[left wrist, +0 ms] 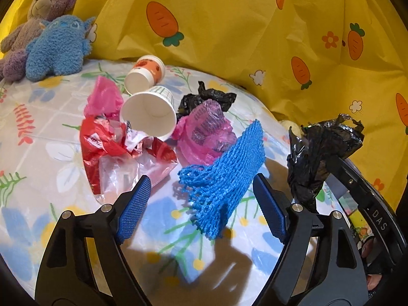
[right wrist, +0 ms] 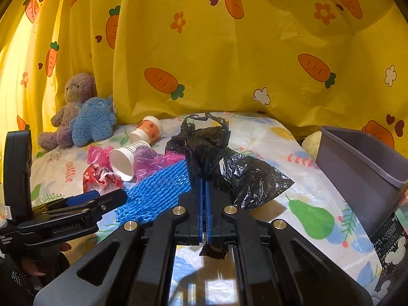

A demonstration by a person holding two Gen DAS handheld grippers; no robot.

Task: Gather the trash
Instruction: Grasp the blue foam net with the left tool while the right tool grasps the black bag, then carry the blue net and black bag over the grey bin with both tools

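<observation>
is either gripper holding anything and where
Right gripper pinches the black bag near its bunched middle. Left gripper is open, empty, around the blue net.

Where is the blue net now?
The blue net lies on the bed between the open fingers of the left gripper, in front of the pink bag.

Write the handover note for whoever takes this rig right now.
Right gripper: shut on a black plastic bag, lifted off the bed.
Left gripper: open, empty, fingers either side of the blue foam net, not closed on it.
Grey bin: at the right; its inside is not visible.
On the bedsheet: blue net, two paper cups, red wrapper, pink bags, another black bag.
Done: black bag picked up. Left: drop it in the bin, then collect the rest. The plush toys are not trash.
</observation>
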